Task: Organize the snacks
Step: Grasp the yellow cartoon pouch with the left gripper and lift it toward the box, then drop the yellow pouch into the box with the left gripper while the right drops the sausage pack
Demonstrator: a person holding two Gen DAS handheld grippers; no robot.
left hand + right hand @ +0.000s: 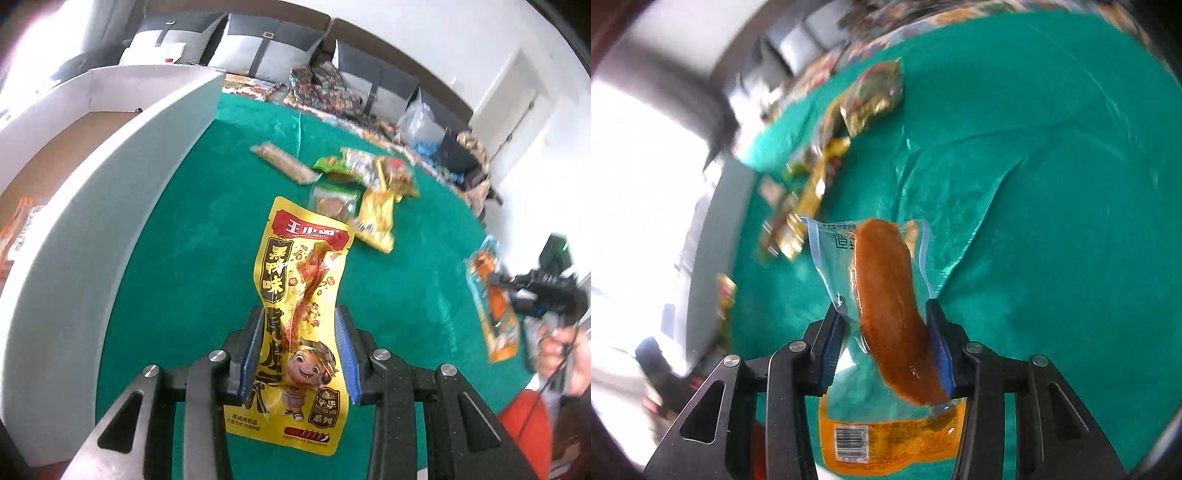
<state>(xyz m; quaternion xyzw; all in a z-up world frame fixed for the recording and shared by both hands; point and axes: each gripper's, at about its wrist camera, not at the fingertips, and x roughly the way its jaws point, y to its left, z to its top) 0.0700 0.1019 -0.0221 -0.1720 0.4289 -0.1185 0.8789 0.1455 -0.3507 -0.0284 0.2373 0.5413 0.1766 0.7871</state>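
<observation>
Snacks are in both your grippers: the left gripper (299, 354) has its jaws pinched on a limp yellow pouch (301, 295), the right gripper (886, 350) on a slick, see-through sausage pack (886, 306), above the green desk (406, 266). Both are light; grip mid-body, not the seams.

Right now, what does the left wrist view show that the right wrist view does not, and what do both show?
Only the left wrist view: the left hand-held gripper shut on a yellow snack packet, a white box beside the table, and sofa cushions.

Only the right wrist view: the barcode on the clear sausage packet in the right hand-held gripper.

Both: the green tablecloth and the loose snack pile.
</observation>
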